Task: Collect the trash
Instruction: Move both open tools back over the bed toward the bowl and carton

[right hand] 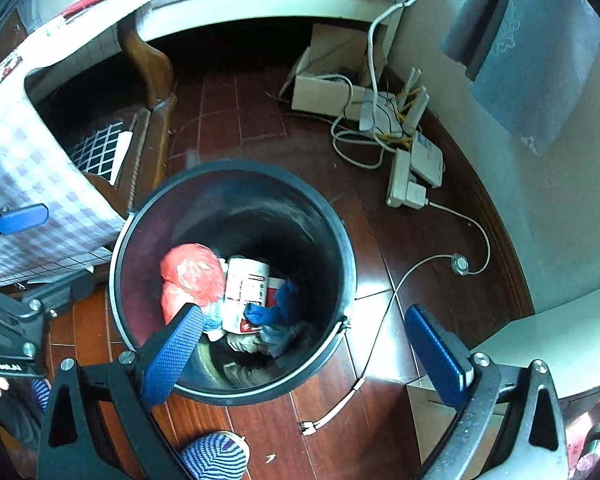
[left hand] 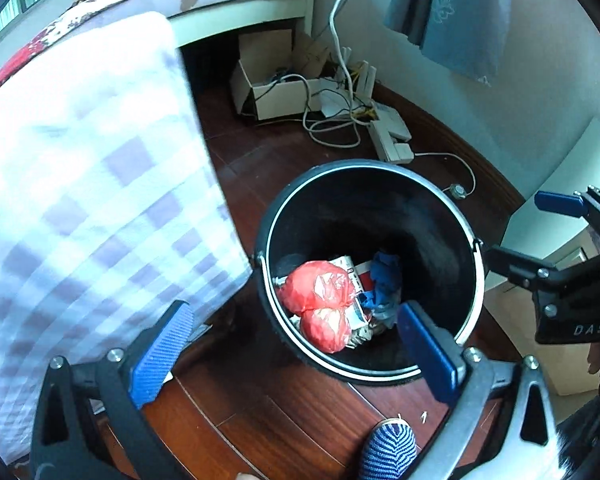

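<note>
A black round bin [left hand: 380, 204] [right hand: 244, 204] stands on the dark red wood floor. In its bottom lie red plastic bags [left hand: 316, 284] [right hand: 192, 268], a white carton with a red label [right hand: 246, 284] and crumpled blue material [left hand: 386, 280] [right hand: 282, 300]. My left gripper [left hand: 296, 354] hangs open above the bin's near rim, with nothing between its blue pads. My right gripper [right hand: 306, 354] is open too, over the bin's near right side, and holds nothing. Each gripper shows at the edge of the other's view, the right gripper [left hand: 528, 232] and the left gripper [right hand: 8, 264].
A checked tablecloth [left hand: 80, 180] [right hand: 32, 184] hangs close to the bin's left. Behind are a bed [left hand: 220, 4], a cardboard box [left hand: 272, 92], a power strip [right hand: 400, 180] and loose cables [right hand: 440, 264]. A white cabinet [right hand: 560, 344] stands right. A striped slipper [left hand: 388, 452] [right hand: 216, 458] is nearest me.
</note>
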Tool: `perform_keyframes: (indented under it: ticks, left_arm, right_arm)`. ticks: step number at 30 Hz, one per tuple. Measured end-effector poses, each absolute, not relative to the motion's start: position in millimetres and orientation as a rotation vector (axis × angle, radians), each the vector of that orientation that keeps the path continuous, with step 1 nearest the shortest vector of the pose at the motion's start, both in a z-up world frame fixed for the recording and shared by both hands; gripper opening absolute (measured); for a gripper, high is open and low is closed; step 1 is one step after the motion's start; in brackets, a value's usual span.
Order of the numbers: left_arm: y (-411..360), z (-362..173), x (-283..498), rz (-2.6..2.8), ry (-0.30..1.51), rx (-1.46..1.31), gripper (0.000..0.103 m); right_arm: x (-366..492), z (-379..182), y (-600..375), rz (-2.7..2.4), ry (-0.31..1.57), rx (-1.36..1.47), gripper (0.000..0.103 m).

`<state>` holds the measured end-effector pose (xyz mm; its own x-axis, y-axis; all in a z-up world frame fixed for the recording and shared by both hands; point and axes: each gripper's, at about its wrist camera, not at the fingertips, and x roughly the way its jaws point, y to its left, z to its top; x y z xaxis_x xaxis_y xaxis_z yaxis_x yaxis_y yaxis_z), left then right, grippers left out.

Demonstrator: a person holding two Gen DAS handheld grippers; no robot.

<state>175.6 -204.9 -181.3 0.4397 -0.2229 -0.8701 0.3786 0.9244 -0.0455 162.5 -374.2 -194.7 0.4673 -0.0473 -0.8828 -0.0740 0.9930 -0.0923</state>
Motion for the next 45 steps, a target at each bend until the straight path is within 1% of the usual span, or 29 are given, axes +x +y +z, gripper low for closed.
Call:
perform_keyframes:
  ticks: [16,30,37,45]
  left_arm:
    - [-127,-118,134,-0.256,0.948,0.115,0.102]
    - [-36,-58,109,-0.096,0.8,0.053,0.102]
    - [21,-45,111,0.001,0.764,-0.001,0.102]
    - [90,-49,119,0.127,0.768,-0.051,0.102]
  right_arm:
    - [124,-123,-309,0.083,0.942,-0.187,0.102]
    - [122,-60,-218,0.214,0.822,-0.282,0.102]
    - [136,-44,-162,0.293,0.781,-0.307,0.102]
    - [166,-36,-94,0.392,0.758,-0.312,0.102]
